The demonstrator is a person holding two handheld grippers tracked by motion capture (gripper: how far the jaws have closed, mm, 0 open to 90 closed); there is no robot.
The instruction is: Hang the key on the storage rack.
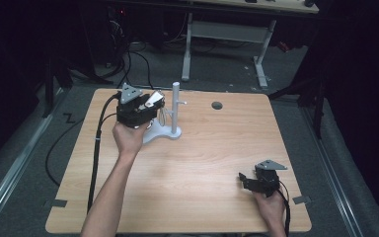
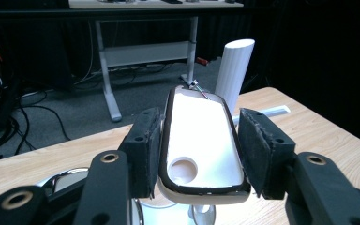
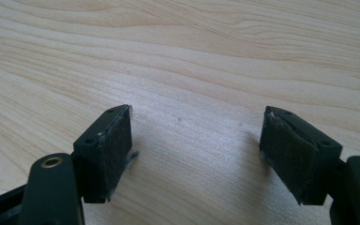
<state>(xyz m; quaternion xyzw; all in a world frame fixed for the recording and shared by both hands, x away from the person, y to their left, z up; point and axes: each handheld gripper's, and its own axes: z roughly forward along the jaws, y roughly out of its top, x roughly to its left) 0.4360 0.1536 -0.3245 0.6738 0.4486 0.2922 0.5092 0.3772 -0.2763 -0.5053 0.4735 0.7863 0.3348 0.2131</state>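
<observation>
- Jaws on my left gripper (image 2: 199, 154) clamp a white tag (image 2: 201, 140), pads on its two long edges; hole end toward me, ring end pointing away.
- Tag's long axis runs straight ahead at the post (image 2: 234, 70) of the white stand (image 1: 170, 116), just beyond the far tip.
- Peg (image 2: 272, 111) sticks out of the post low and to the right of the tag; my guess is the ring goes there.
- Right gripper (image 3: 197, 154) gapes empty over bare table (image 3: 192, 61), well apart from the stand, so the left one is nearer.
</observation>
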